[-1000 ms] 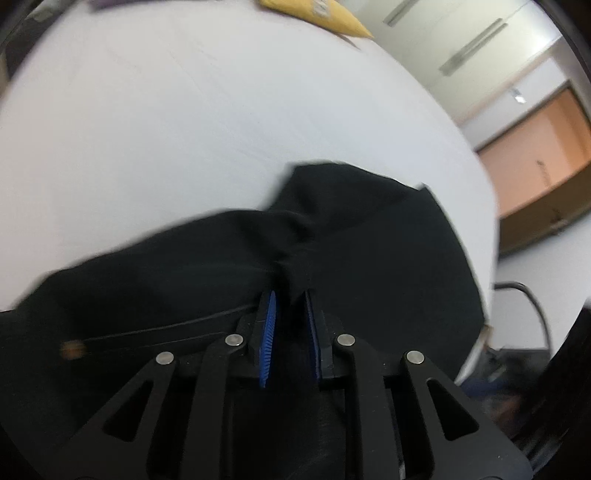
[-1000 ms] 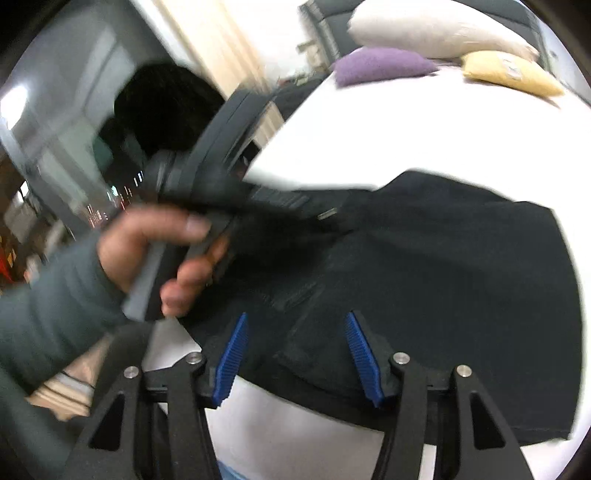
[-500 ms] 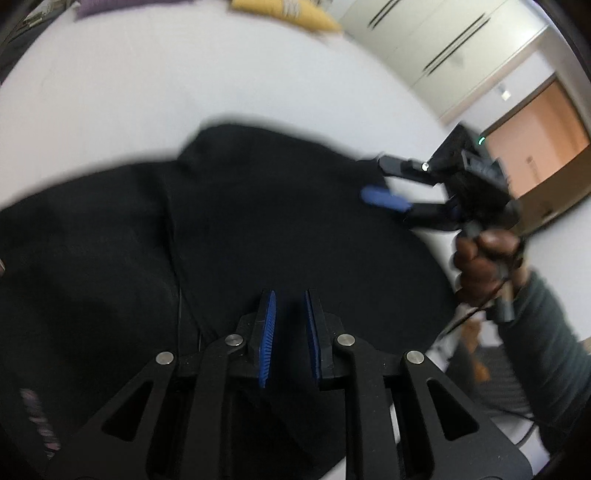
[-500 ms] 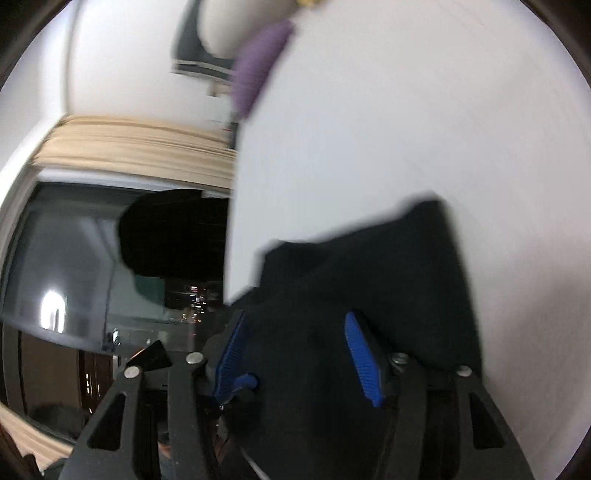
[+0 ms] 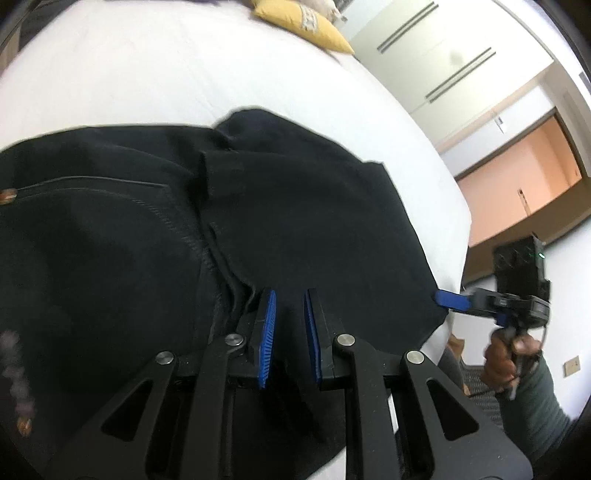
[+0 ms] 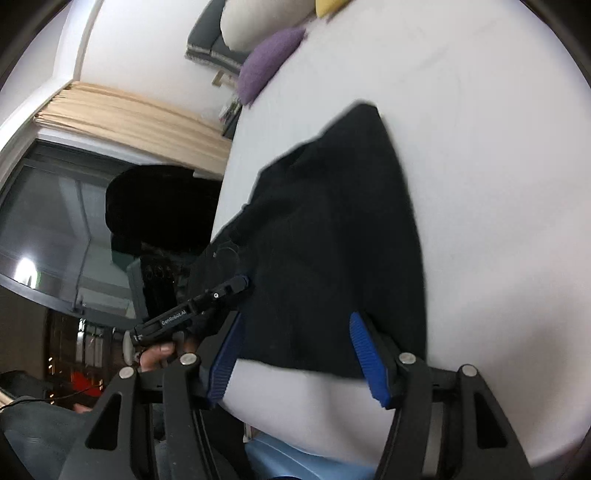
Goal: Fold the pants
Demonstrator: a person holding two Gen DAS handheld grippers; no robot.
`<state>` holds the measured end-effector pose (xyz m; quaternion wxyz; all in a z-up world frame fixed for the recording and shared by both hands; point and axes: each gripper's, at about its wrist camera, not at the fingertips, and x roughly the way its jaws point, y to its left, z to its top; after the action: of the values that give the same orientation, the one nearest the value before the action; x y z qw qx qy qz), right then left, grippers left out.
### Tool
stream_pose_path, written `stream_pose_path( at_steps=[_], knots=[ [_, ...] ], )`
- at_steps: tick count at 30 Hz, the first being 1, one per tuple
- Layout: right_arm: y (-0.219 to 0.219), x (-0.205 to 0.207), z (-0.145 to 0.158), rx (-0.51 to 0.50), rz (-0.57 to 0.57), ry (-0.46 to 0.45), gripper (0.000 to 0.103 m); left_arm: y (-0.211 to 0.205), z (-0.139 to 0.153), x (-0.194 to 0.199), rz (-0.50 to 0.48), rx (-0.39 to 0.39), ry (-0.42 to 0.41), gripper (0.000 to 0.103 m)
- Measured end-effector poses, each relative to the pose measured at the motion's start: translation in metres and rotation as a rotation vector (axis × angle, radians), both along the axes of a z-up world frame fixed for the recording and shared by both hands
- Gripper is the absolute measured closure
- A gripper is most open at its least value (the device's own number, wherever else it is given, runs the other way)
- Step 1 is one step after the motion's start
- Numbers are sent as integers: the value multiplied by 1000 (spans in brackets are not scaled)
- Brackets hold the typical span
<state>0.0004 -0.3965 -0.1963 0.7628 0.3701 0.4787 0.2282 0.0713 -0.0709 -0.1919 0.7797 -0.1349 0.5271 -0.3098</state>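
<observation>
Black pants (image 5: 295,229) lie bunched and partly folded on a white bed (image 5: 147,74). My left gripper (image 5: 289,325) sits low over the pants with its blue pads narrowly apart and black cloth between them. It also shows in the right wrist view (image 6: 236,282) at the pants' left edge. My right gripper (image 6: 295,354) is open, its wide jaws straddling the near edge of the pants (image 6: 332,240) without closing. It shows in the left wrist view (image 5: 452,299) at the pants' right corner, held by a hand.
A yellow pillow (image 5: 306,26) lies at the bed's far end. A purple pillow (image 6: 269,62) and a white pillow (image 6: 258,22) lie by the headboard. A dark window (image 6: 55,221) with a beige blind is on the left. The bed edge (image 5: 454,258) runs right of the pants.
My left gripper's pads have spread slightly while it stays on the cloth. My right gripper has dropped toward the pants' right corner. The pants lie flatter and more spread.
</observation>
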Motion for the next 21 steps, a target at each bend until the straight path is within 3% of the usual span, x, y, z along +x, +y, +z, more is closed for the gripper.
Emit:
stream_pose_path(
  at_steps=[3, 5, 8, 10, 11, 12, 13, 16, 18, 21],
  knots=[
    [20, -4, 23, 76, 17, -122, 39, 26, 17, -16, 85, -47, -33, 88],
    [39, 9, 23, 106, 46, -152, 37, 50, 26, -31, 157, -99, -43, 87],
    [63, 31, 1, 151, 64, -121, 36, 101, 38, -55, 266, -142, -57, 87],
    [74, 50, -33, 114, 50, -35, 33, 132, 42, -74, 346, -158, -69, 87],
    [78, 58, -45, 63, 37, -3, 54, 143, 43, -79, 371, -159, -67, 87],
    [79, 59, -48, -9, 15, 2, 64, 162, 39, -88, 420, -162, -51, 87],
    [79, 59, -46, -21, 4, 1, 64, 174, 37, -94, 454, -168, -36, 87],
    [80, 56, -28, 74, -18, -11, 46, 209, 17, -114, 567, -196, 15, 87],
    [91, 56, -5, 121, 3, -77, 43, 236, 2, -114, 629, -206, 61, 87],
    [116, 64, 15, 170, 58, -126, 38, 240, -11, -112, 670, -277, 117, 87]
  ],
)
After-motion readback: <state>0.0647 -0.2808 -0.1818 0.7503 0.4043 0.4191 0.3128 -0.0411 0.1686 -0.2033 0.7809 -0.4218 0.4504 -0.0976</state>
